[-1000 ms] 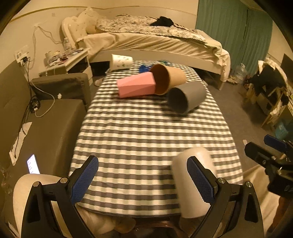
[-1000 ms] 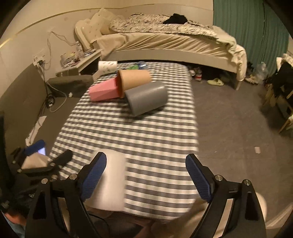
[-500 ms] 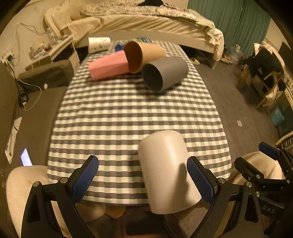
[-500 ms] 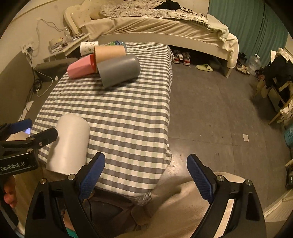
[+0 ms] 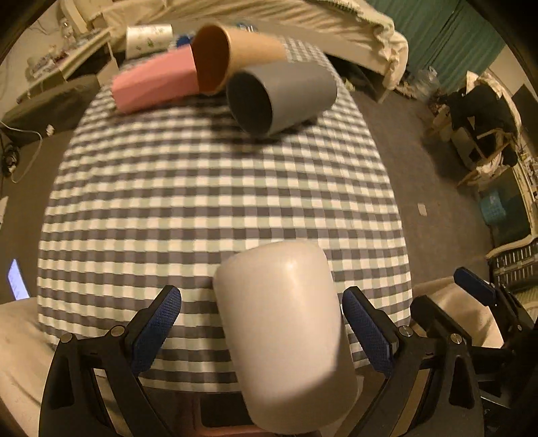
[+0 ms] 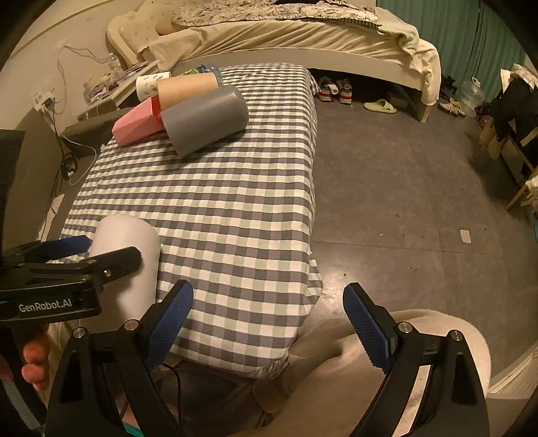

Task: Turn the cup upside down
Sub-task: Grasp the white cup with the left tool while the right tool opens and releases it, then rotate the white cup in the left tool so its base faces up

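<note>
A white cup (image 5: 285, 332) lies on its side at the near edge of the checked table (image 5: 208, 188), closed base facing away from me. My left gripper (image 5: 262, 322) is open, its blue pads on either side of the cup without touching it. The cup also shows in the right wrist view (image 6: 129, 255), with the left gripper's fingers (image 6: 114, 260) around it. My right gripper (image 6: 265, 322) is open and empty, off the table's right front corner over the floor.
At the far end of the table lie a grey cup (image 5: 282, 97), a tan cup (image 5: 232, 55), a pink box (image 5: 154, 84) and a patterned white cup (image 5: 148, 40). A bed (image 6: 302, 30) stands beyond, floor (image 6: 403, 188) to the right.
My left gripper swung right and closer, so the white cup now sits between its open fingers. My right gripper moved right, off the table's edge. The cup has not moved.
</note>
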`<state>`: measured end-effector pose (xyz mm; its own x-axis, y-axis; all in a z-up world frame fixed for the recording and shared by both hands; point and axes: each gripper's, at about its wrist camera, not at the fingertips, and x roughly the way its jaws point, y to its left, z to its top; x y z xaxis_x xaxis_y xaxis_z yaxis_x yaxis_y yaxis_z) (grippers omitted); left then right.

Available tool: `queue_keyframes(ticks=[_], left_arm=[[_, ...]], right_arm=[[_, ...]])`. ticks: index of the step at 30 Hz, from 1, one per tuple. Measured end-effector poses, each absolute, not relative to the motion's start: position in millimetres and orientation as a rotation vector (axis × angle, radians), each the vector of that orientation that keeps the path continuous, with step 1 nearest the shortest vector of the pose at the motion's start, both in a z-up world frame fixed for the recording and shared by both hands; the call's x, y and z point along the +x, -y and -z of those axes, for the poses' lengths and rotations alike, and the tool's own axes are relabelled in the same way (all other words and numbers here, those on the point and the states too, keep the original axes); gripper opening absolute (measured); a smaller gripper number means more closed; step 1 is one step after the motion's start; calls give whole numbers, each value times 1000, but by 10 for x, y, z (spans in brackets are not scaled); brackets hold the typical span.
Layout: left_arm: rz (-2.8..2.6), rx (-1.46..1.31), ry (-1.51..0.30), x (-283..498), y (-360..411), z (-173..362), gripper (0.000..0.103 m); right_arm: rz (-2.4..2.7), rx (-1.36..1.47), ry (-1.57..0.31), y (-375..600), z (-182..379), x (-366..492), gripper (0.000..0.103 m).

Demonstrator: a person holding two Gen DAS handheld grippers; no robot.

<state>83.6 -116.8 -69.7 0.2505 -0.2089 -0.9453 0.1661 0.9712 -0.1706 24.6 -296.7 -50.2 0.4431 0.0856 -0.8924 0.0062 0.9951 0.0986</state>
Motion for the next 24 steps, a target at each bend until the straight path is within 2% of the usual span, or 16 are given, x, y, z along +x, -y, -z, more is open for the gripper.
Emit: queue_keyframes(ticks=[4, 9, 15, 24], left_arm=[[318, -65, -1363, 863, 1203, 797, 80], [328, -34, -1355, 880, 1218, 754, 79], [272, -7, -1249, 1063, 1137, 585, 78], [165, 47, -920, 1392, 1103, 392, 77]], right_arm=[[-53, 131, -1112, 3031, 530, 279, 91], [-42, 165, -1103, 3102, 535, 295, 91], [-27, 183, -1092, 3142, 532, 299, 91], [-9, 186, -1098, 3153, 568, 329, 91]])
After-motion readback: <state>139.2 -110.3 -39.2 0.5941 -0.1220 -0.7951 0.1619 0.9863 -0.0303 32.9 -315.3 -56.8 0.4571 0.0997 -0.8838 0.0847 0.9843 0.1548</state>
